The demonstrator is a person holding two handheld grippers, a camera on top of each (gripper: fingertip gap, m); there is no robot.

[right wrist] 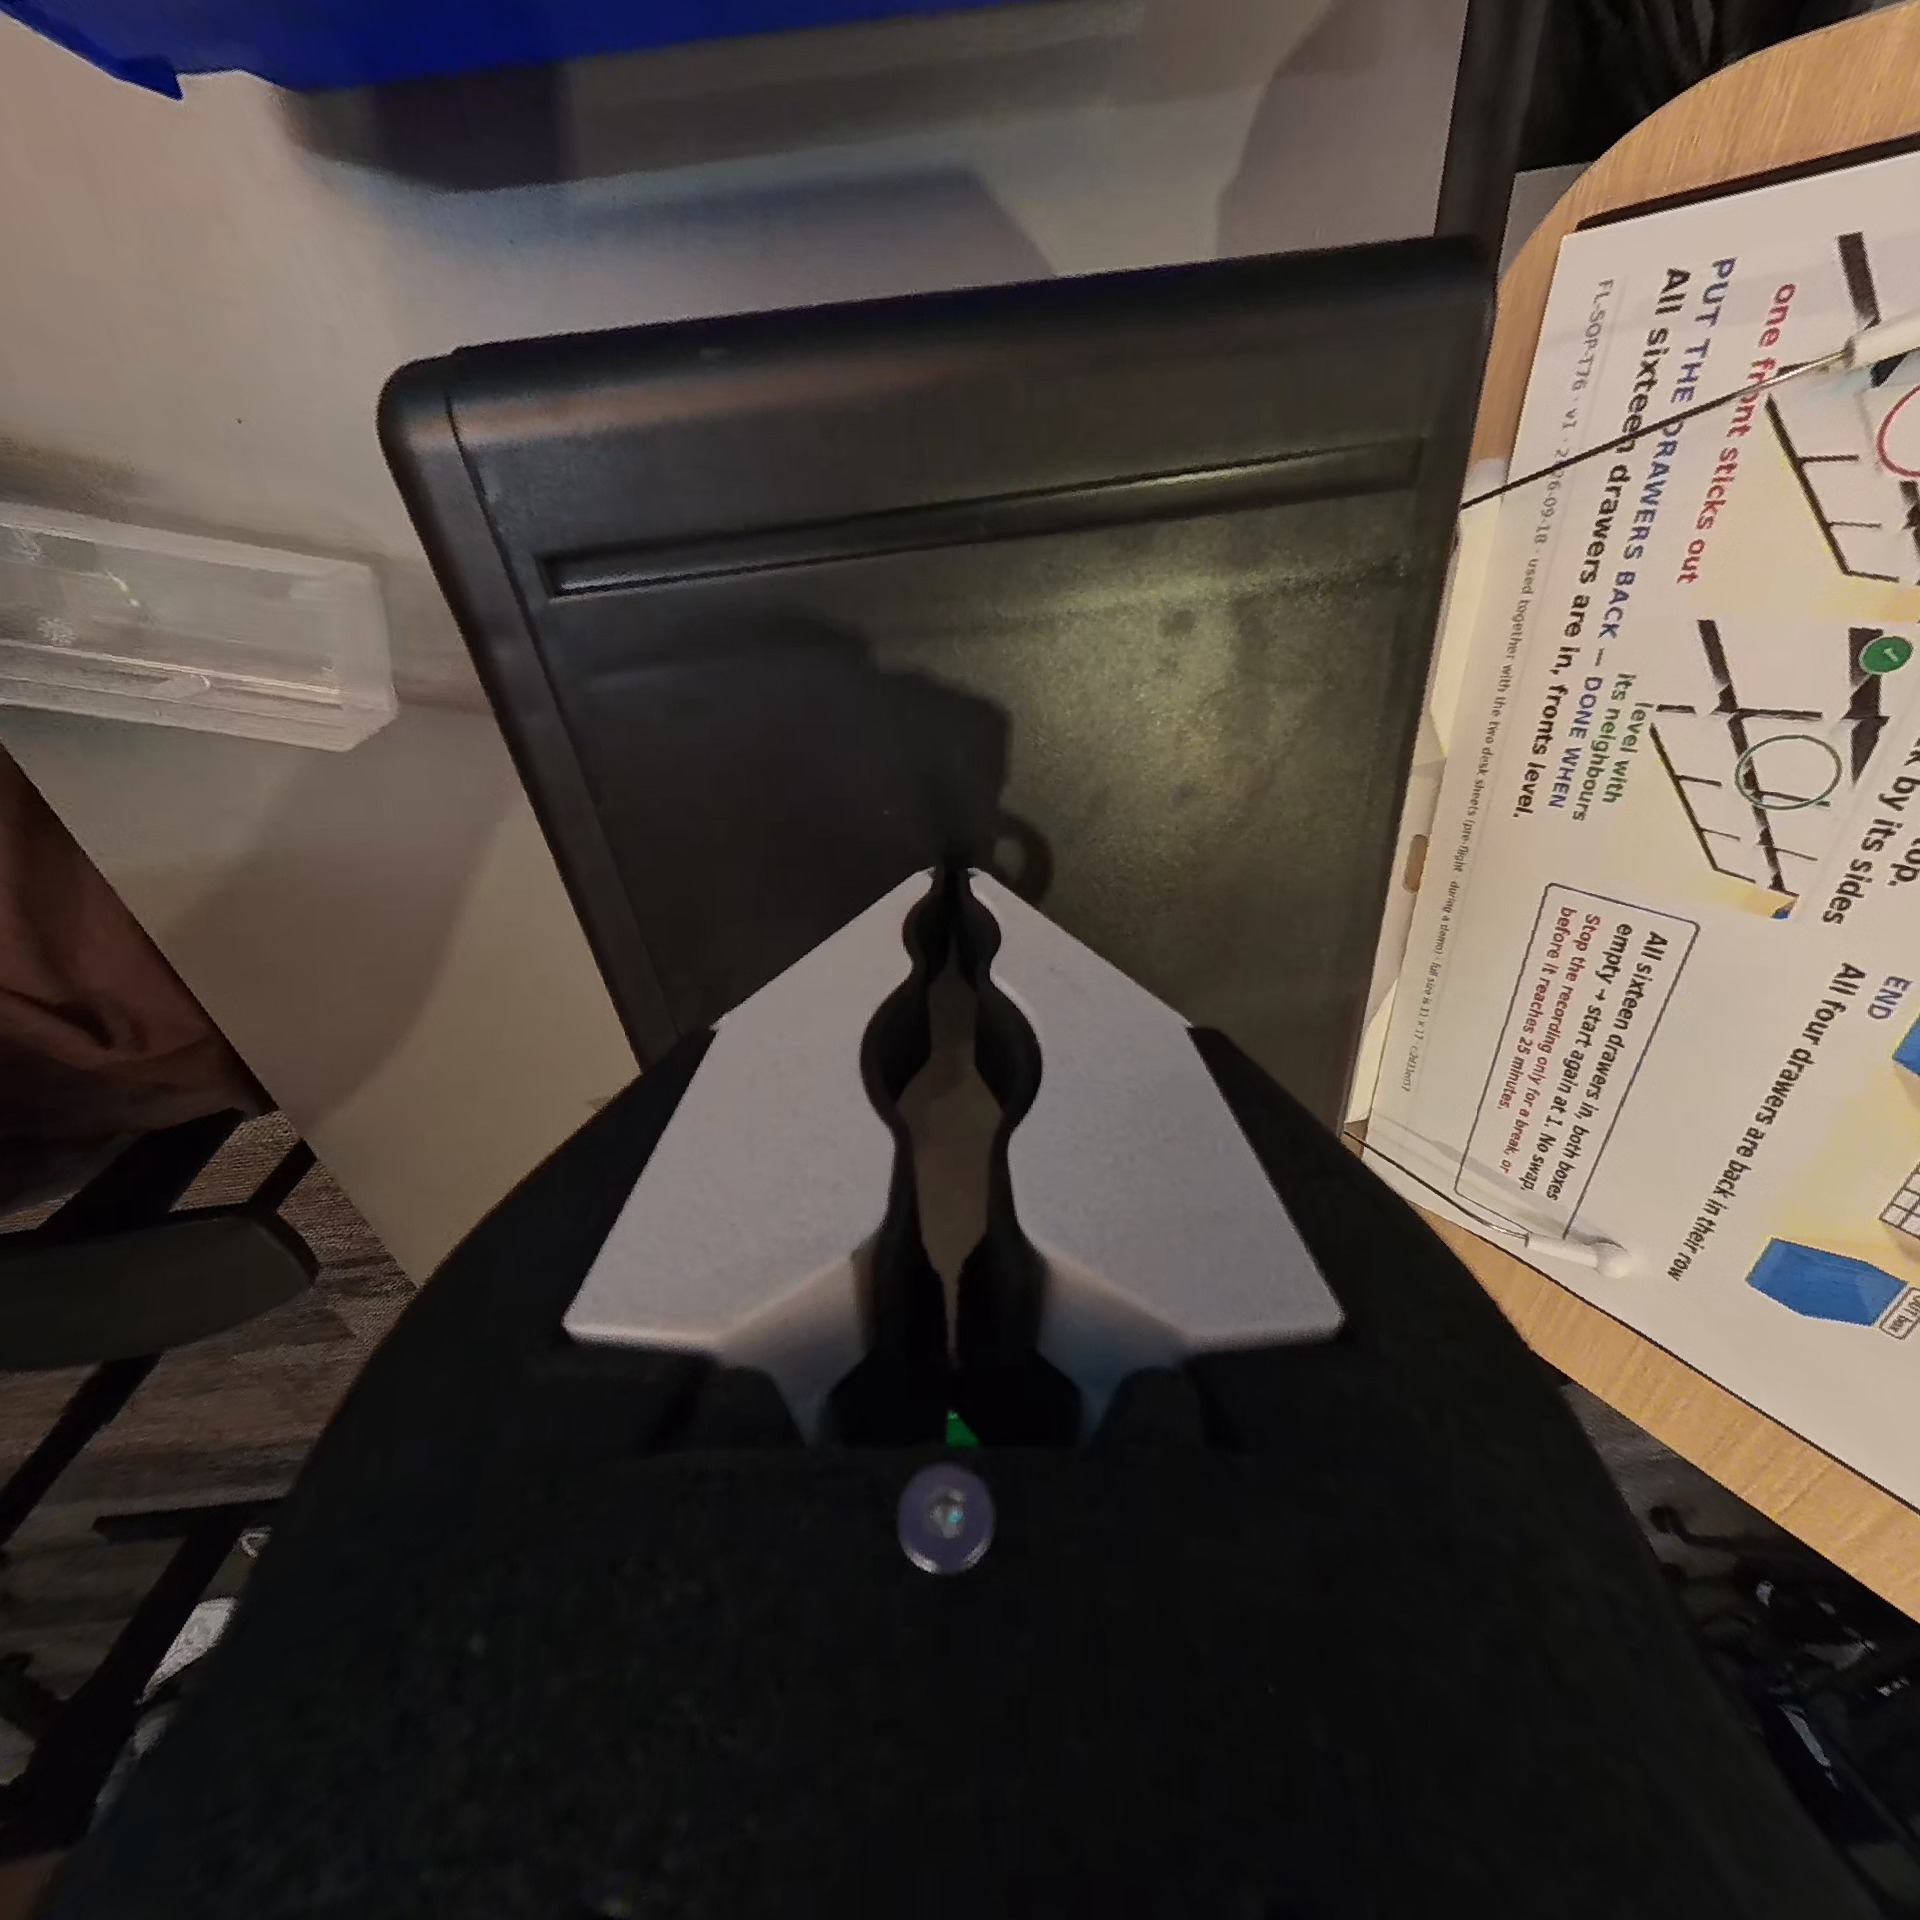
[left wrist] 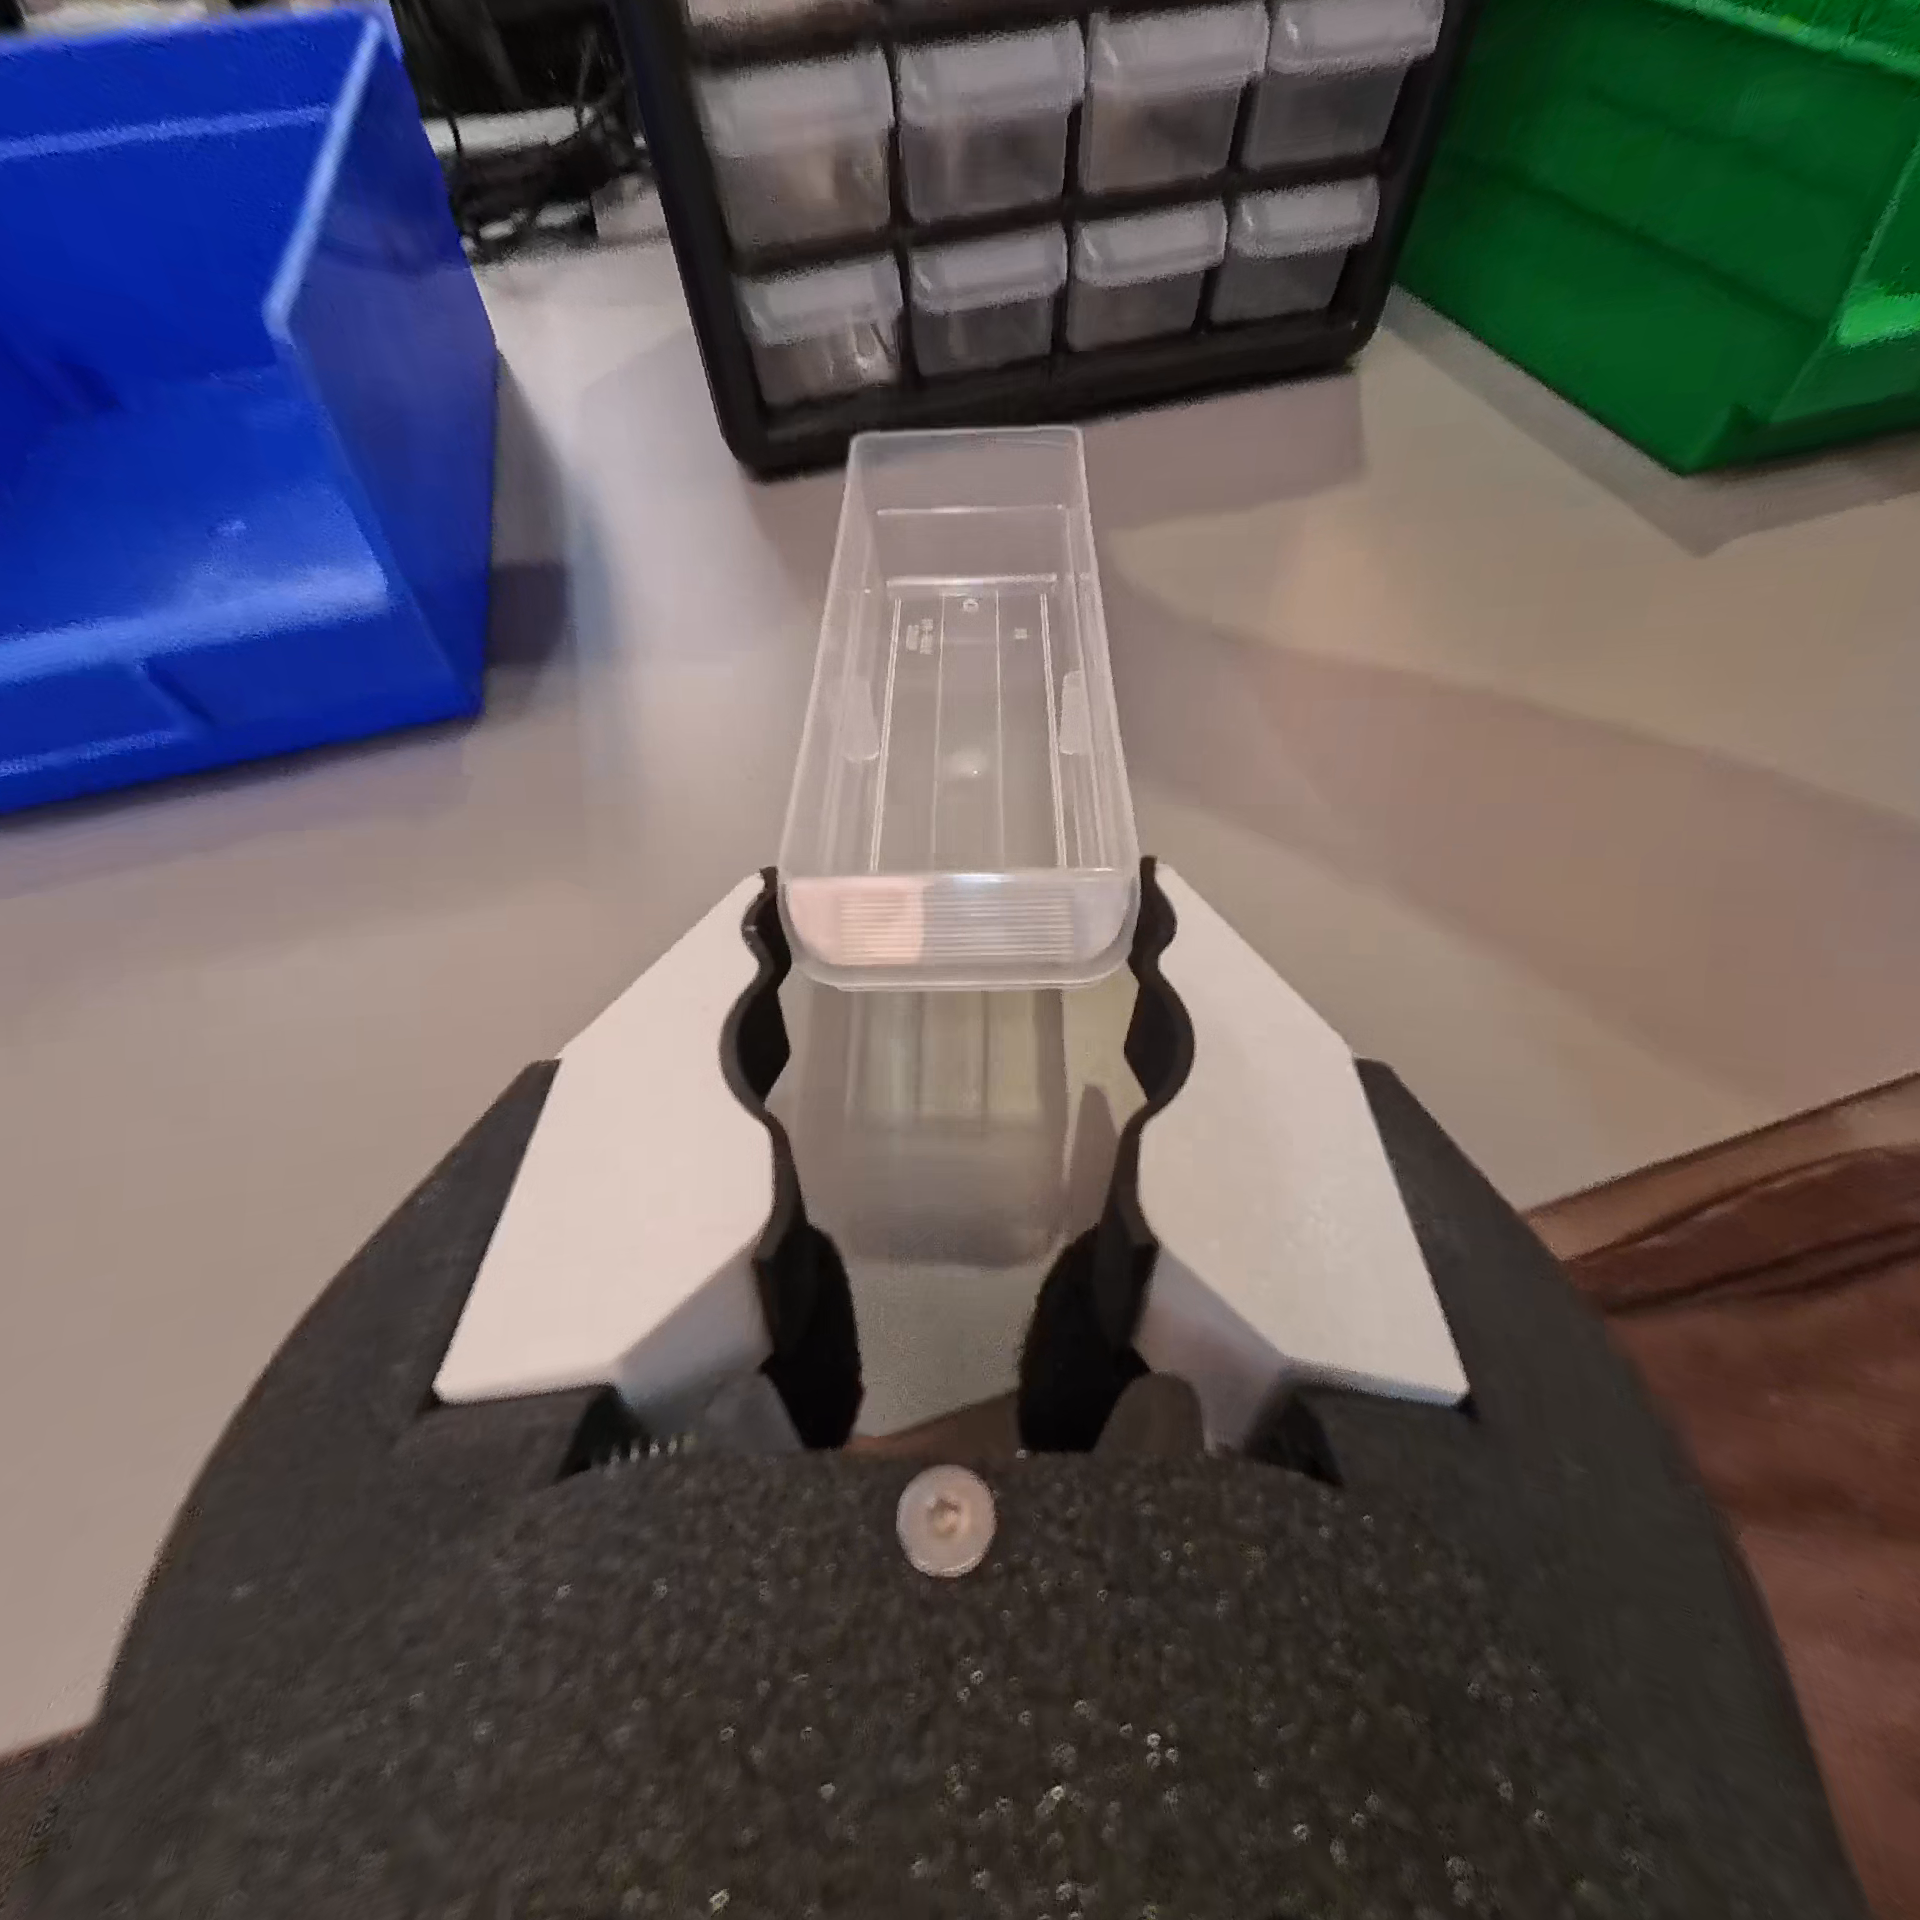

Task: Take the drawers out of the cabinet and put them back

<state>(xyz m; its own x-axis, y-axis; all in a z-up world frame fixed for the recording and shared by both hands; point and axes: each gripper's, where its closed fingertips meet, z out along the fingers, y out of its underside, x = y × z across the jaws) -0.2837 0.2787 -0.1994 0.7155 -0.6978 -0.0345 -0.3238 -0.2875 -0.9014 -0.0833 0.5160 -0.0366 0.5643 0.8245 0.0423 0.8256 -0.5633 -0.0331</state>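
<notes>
My left gripper [left wrist: 956,904] is shut on the front end of a clear empty plastic drawer [left wrist: 966,665], pinching its two sides. The drawer points away from me toward the black cabinet [left wrist: 1039,410], just clear of it and out of its slot. Several clear drawers [left wrist: 982,125] sit in the cabinet's rows. My right gripper [right wrist: 951,883] is shut and empty, its tips against the cabinet's flat black outer panel [right wrist: 1039,644]. The held drawer also shows blurred in the right wrist view [right wrist: 187,634], at the left.
A blue bin [left wrist: 239,468] stands left of the cabinet and a green bin [left wrist: 1662,229] right of it on the grey table [left wrist: 1455,779]. A printed instruction sheet [right wrist: 1662,727] lies on a wooden board at the right. A dark chair part [right wrist: 156,1288] is lower left.
</notes>
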